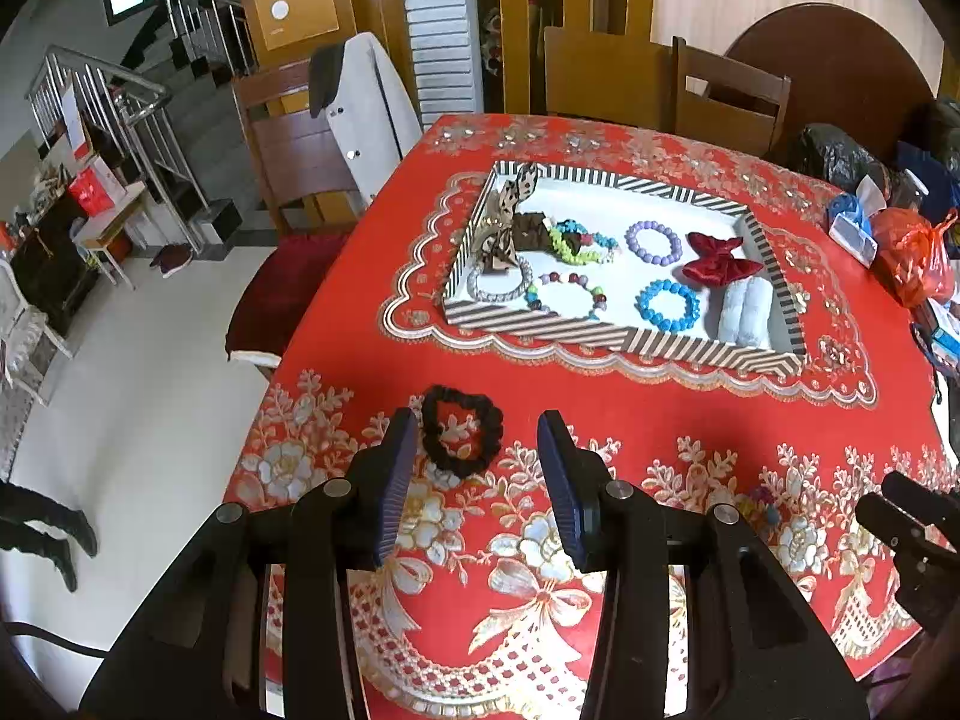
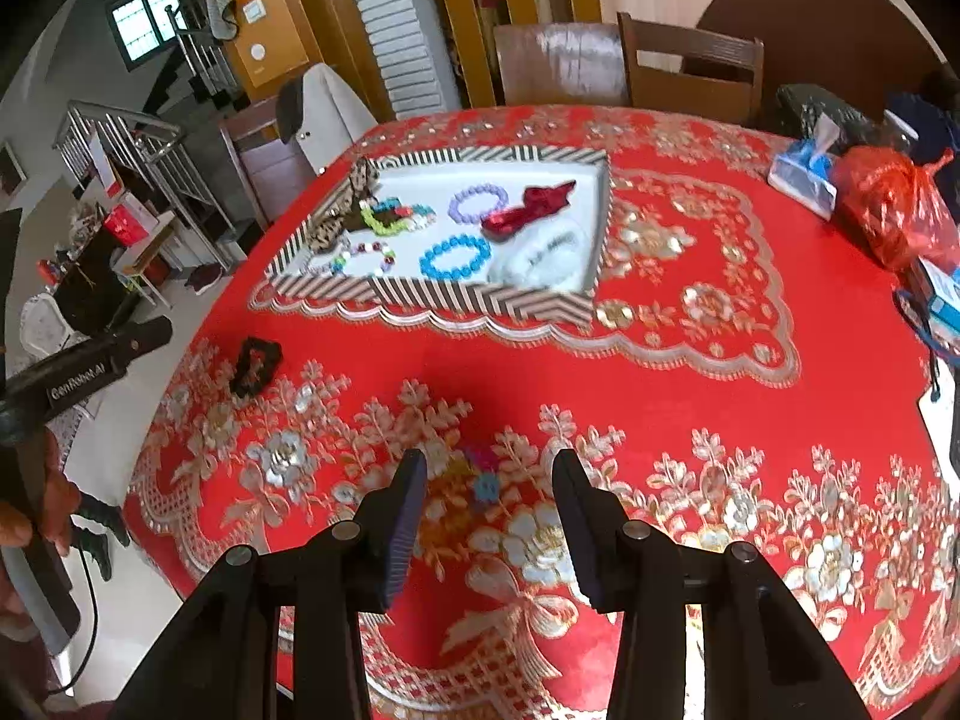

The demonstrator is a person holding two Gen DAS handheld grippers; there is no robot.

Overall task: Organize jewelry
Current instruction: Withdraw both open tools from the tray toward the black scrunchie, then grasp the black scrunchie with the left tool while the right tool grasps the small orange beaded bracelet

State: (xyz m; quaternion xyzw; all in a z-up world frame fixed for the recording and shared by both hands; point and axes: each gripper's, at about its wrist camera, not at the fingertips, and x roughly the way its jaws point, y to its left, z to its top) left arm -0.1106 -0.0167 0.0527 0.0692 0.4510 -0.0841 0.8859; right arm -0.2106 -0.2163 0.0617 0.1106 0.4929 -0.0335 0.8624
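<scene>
A black scrunchie (image 1: pixel 462 438) lies on the red flowered tablecloth, just ahead of my left gripper (image 1: pixel 478 420). That gripper is open, its fingertips on either side of the scrunchie and not touching it. In the right wrist view the scrunchie (image 2: pixel 257 366) lies far left. A small multicoloured bead bracelet (image 2: pixel 477 474) lies on the cloth between the fingers of my open right gripper (image 2: pixel 490 457), which holds nothing. Farther back stands the striped tray (image 1: pixel 600 342) (image 2: pixel 480 300), holding a purple bracelet (image 1: pixel 654 243), a blue bracelet (image 1: pixel 668 306), a red bow (image 1: pixel 720 258) and other pieces.
Plastic bags (image 2: pixel 894 210) and a tissue pack (image 2: pixel 804 174) crowd the table's right side. Wooden chairs (image 1: pixel 732 96) stand behind the table, and one with a coat (image 1: pixel 360 114) stands at the left. The table edge drops to the floor on the left. A hand (image 2: pixel 36 516) holds the left gripper.
</scene>
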